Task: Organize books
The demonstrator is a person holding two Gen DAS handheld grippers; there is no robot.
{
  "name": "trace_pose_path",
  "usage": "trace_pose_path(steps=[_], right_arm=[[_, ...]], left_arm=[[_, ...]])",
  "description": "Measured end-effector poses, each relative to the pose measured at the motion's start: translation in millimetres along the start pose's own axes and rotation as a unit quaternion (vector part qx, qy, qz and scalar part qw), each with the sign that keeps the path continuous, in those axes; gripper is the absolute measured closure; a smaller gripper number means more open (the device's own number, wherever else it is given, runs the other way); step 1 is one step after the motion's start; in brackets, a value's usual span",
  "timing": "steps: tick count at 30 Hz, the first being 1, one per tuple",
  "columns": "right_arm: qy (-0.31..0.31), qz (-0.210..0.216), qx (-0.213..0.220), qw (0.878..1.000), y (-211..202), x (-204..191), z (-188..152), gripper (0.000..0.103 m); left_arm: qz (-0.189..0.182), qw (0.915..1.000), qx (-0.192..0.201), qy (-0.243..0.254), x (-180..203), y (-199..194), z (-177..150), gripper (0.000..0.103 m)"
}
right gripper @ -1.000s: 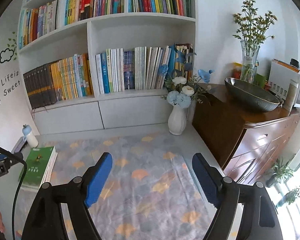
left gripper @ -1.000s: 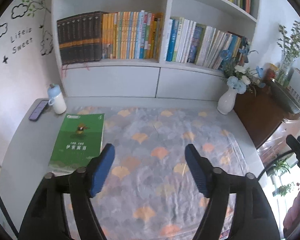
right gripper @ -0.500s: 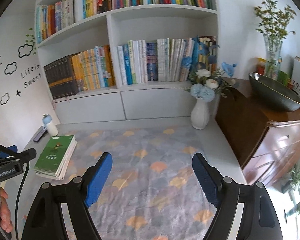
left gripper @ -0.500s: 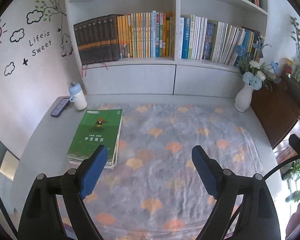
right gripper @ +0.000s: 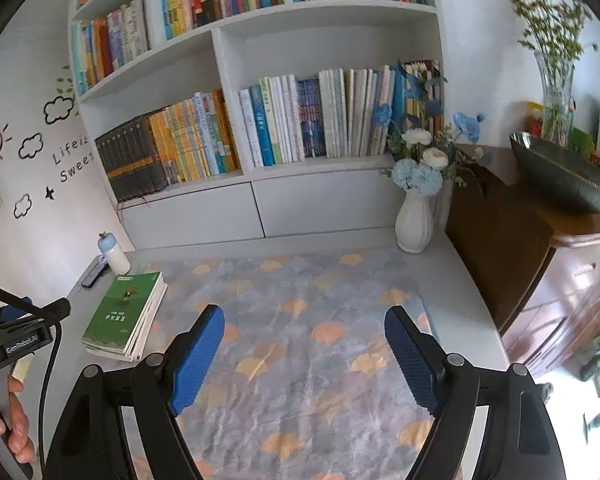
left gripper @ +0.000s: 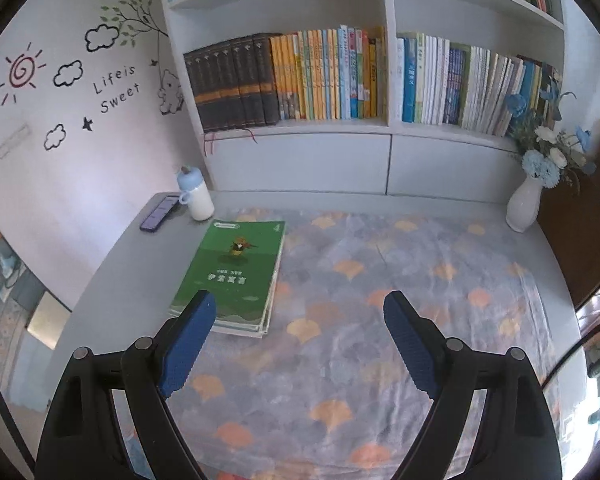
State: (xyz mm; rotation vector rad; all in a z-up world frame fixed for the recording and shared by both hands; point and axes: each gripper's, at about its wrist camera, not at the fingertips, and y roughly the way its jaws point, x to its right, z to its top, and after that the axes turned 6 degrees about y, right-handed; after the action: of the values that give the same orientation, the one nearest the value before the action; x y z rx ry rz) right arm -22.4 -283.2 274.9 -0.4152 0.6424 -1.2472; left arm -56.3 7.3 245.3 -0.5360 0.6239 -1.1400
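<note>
A small stack of books with a green cover on top (left gripper: 232, 272) lies flat on the left side of the table; it also shows in the right wrist view (right gripper: 124, 312). My left gripper (left gripper: 300, 320) is open and empty, held above the table just right of the stack's near end. My right gripper (right gripper: 304, 332) is open and empty above the middle of the patterned cloth (right gripper: 320, 344). The white bookshelf (left gripper: 340, 128) behind the table holds rows of upright books (left gripper: 324, 76).
A white bottle with a blue cap (left gripper: 196, 196) and a phone (left gripper: 160, 212) sit at the back left corner. A white vase of flowers (right gripper: 416, 216) stands at the back right, next to a brown cabinet (right gripper: 540, 264) bearing a dark bowl (right gripper: 560, 172).
Both grippers have pulled back and risen; the table and shelf look farther away. The left view has swung left, so the green stack sits nearer the centre. Both stay open.
</note>
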Motion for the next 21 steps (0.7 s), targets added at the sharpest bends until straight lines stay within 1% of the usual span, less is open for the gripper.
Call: trace_pose_path(steps=[1,3,11,13,21], right_arm=[[0.001,-0.004,-0.005,1.000,3,0,0,0.022],[-0.004,-0.012,-0.014,1.000,9,-1,-2,0.022],[-0.022,-0.010,-0.018,1.000,14,-4,-5,0.022],[-0.020,-0.010,-0.018,1.000,15,-3,-6,0.022],[-0.010,-0.010,-0.033,0.999,28,9,-5,0.022]], left_arm=[[-0.012,0.9999,-0.008,0.000,1,1,1,0.018],[-0.025,0.9995,-0.016,-0.002,2,2,2,0.018],[-0.036,0.9991,-0.021,0.008,24,6,6,0.018],[-0.045,0.9987,-0.023,0.008,28,5,8,0.018],[-0.040,0.9989,-0.023,0.014,40,6,13,0.018]])
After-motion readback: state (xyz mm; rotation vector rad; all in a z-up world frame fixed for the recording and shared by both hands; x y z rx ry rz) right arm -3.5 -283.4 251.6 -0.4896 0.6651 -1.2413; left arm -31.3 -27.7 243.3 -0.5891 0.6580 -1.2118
